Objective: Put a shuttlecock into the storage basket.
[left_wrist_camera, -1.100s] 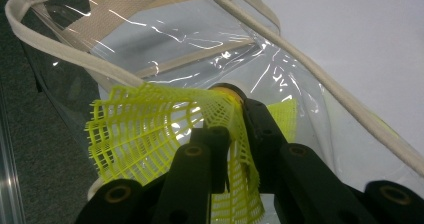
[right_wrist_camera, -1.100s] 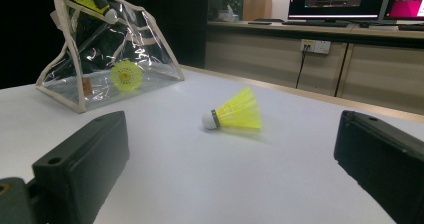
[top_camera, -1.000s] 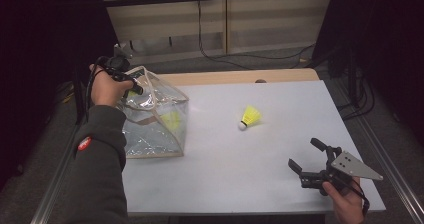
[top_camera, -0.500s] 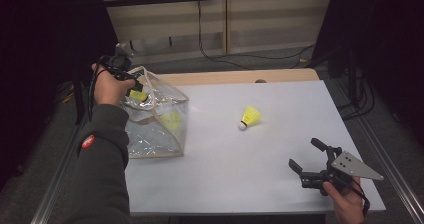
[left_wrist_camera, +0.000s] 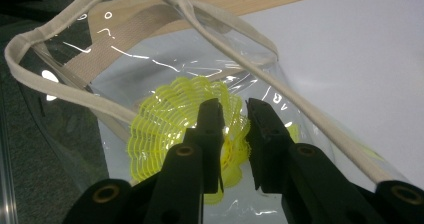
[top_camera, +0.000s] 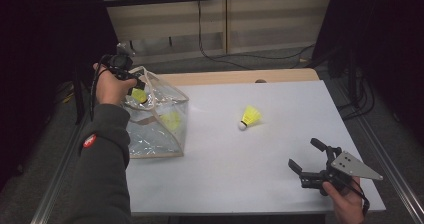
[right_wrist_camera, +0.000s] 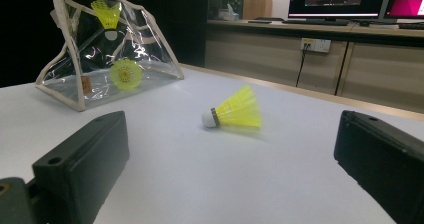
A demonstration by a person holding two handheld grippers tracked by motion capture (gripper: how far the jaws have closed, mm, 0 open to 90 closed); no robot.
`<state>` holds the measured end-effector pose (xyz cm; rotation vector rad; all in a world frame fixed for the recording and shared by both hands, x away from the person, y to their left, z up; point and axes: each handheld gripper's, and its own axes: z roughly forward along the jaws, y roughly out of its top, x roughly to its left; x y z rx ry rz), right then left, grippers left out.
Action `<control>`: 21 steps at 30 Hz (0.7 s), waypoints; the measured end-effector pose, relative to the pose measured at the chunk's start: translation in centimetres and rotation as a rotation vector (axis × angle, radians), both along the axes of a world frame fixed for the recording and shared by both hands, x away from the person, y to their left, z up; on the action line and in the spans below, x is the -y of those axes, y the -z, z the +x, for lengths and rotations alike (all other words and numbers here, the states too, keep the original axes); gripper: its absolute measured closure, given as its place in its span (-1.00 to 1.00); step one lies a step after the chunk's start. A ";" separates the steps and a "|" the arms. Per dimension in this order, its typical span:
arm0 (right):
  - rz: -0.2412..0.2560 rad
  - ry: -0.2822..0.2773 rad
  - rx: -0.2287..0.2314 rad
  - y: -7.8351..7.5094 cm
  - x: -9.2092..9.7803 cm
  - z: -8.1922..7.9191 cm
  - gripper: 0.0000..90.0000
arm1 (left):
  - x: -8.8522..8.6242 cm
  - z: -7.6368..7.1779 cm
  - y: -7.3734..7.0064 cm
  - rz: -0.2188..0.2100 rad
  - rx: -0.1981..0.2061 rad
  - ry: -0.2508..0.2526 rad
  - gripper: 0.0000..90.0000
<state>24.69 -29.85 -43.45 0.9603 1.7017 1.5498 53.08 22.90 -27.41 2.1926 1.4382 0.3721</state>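
The white table (top_camera: 280, 184) carries a clear bag (top_camera: 157, 129) at its left edge. Over the bag's open mouth, the left tool (left_wrist_camera: 234, 114) holds a yellow shuttlecock (left_wrist_camera: 170, 116) between narrow jaws. The right tool (top_camera: 306, 159) rests wide apart, near the front right corner.

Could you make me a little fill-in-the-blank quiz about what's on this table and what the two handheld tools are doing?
1. The left gripper holds a yellow shuttlecock over the open top of a clear ____.
2. The loose shuttlecock on the white table lies on its ____.
3. The right gripper has its jaws ____.
4. The number of shuttlecocks already lying inside the bag is ____.

Missing words: bag; side; open; one
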 end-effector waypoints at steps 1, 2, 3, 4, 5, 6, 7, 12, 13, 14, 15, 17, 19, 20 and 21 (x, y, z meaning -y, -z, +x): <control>0.000 0.000 -0.001 0.0 0.0 0.0 -0.98 | 0.1 0.0 0.0 -0.008 0.005 0.001 0.65; -0.002 0.000 -0.003 0.0 0.0 0.0 -0.98 | 0.1 0.0 0.0 -0.008 0.006 0.003 0.63; -0.002 0.001 -0.003 0.0 0.1 0.0 -0.98 | 0.2 0.0 0.0 -0.010 0.007 0.002 0.62; -0.001 0.002 -0.002 0.0 0.1 0.0 -0.98 | 0.2 0.0 0.0 -0.016 0.009 0.000 0.61; -0.001 0.002 -0.001 0.0 0.1 0.0 -0.98 | 0.1 0.0 -0.1 -0.014 0.010 0.004 0.60; 0.001 0.002 -0.002 0.0 0.1 0.0 -0.98 | 0.1 0.0 -0.1 -0.013 0.012 0.001 0.60; -0.001 0.002 -0.002 0.0 0.1 0.0 -0.98 | 0.1 0.0 -0.1 -0.015 0.019 -0.001 0.60; -0.001 -0.001 0.001 0.0 0.0 0.0 -0.98 | -0.2 -0.3 -0.5 -0.040 0.031 -0.017 0.51; 0.000 -0.001 -0.001 0.0 0.0 0.0 -0.98 | -0.2 -0.4 -0.6 -0.045 0.033 -0.017 0.50; -0.002 -0.001 0.002 0.0 0.0 0.1 -0.98 | -0.3 -0.5 -0.7 -0.053 0.035 -0.020 0.48; -0.001 0.000 0.000 0.0 0.0 0.0 -0.98 | -0.3 -0.5 -0.8 -0.055 0.035 -0.020 0.45; 0.000 0.000 -0.001 0.0 0.0 0.0 -0.98 | -0.4 -0.7 -0.9 -0.070 0.033 -0.024 0.44; 0.000 0.000 0.001 0.0 0.0 0.0 -0.98 | -0.5 -0.9 -1.1 -0.086 0.030 -0.020 0.40; 0.000 0.000 -0.001 0.0 0.0 0.0 -0.98 | -0.5 -1.0 -1.2 -0.089 0.029 -0.018 0.38; -0.001 0.000 0.000 0.0 0.0 0.0 -0.98 | -0.5 -1.1 -1.2 -0.090 0.025 -0.016 0.38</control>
